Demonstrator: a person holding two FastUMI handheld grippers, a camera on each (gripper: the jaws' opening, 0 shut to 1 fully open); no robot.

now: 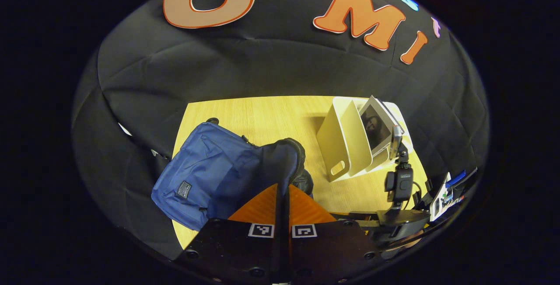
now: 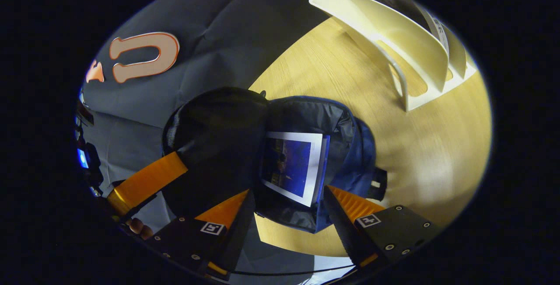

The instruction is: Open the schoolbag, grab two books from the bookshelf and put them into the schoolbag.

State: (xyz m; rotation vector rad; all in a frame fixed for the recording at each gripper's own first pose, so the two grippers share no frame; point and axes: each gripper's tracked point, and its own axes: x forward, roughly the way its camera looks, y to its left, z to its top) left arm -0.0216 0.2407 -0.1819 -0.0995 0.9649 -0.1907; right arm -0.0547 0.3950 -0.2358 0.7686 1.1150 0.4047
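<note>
**Schoolbag held open, one book inside**

Left gripper view: left tongs closed on the dark flap of the blue schoolbag, lifted above the wooden surface. Cream bookshelf standing to the right, one book leaning in it. Right tongs near that shelf.

Right gripper view: right tongs spread wide, holding nothing, poised over the open schoolbag. Blue-covered book lying inside the bag. Flap raised at left. Bookshelf well apart, at upper right.
</note>
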